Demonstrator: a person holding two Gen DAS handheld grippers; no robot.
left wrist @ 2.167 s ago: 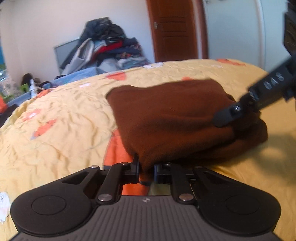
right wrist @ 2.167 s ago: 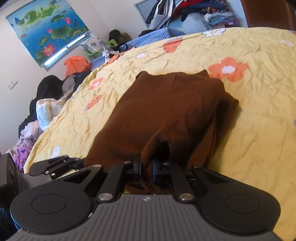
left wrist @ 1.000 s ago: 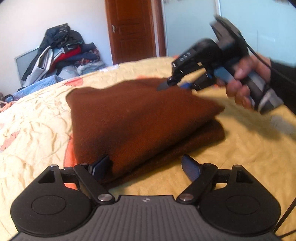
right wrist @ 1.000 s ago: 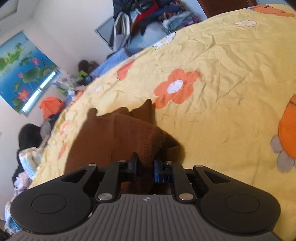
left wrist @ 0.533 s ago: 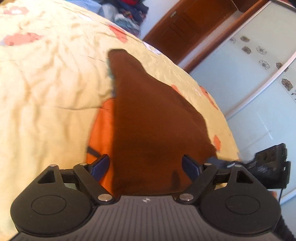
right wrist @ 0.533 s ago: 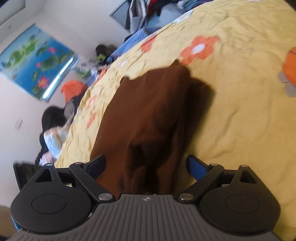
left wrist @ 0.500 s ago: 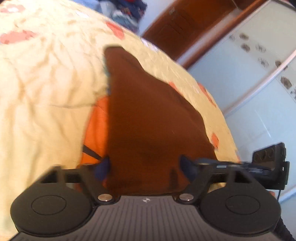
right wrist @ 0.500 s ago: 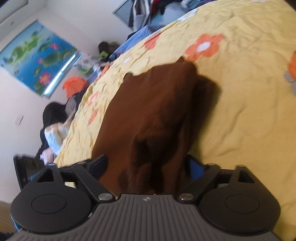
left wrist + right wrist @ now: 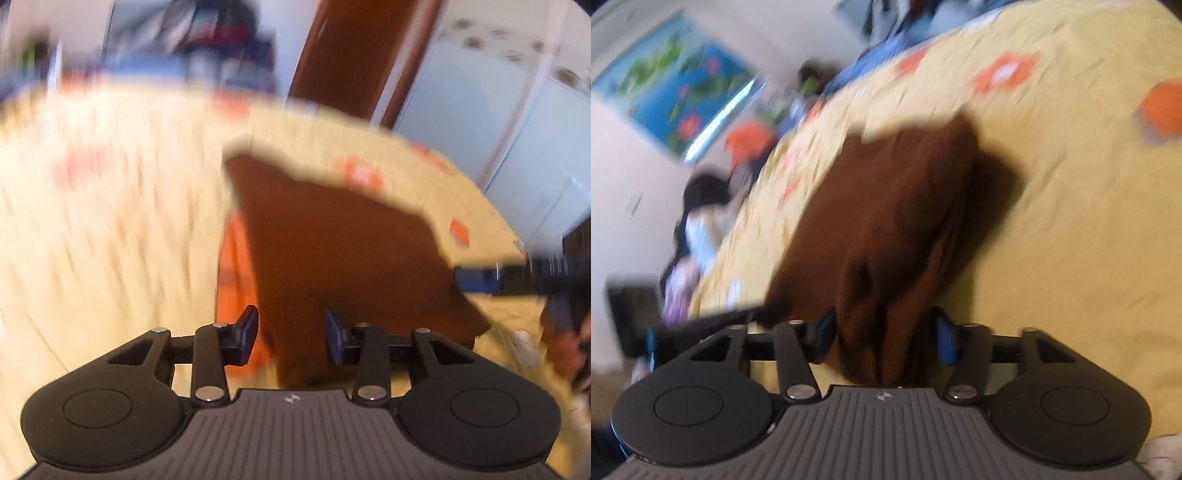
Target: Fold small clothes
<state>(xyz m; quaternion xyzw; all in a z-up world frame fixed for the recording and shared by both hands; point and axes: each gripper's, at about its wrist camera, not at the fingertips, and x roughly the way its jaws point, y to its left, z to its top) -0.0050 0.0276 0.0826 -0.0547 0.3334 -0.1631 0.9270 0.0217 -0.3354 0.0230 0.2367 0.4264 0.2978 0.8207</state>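
Note:
A folded brown garment [image 9: 332, 236] lies on the yellow flowered bedspread [image 9: 110, 206]; it also shows in the right wrist view [image 9: 894, 206]. My left gripper [image 9: 291, 334] is partly open, its blue pads either side of the garment's near corner without pinching it. My right gripper [image 9: 882, 334] is open too, its pads straddling the bunched near edge of the garment. The right gripper's blue tip [image 9: 476, 278] shows at the garment's right side in the left wrist view. Both views are motion-blurred.
A pile of clothes [image 9: 207, 33] sits behind the bed by a brown door [image 9: 354, 55]. A lotus picture [image 9: 672, 96] hangs on the wall. More clothes [image 9: 698, 229] lie beside the bed on the left. The bedspread [image 9: 1089, 221] stretches right of the garment.
Both grippers let go of the garment about a second ago. Since half a second ago their jaws have narrowed around its near edges, and both cameras are swinging fast.

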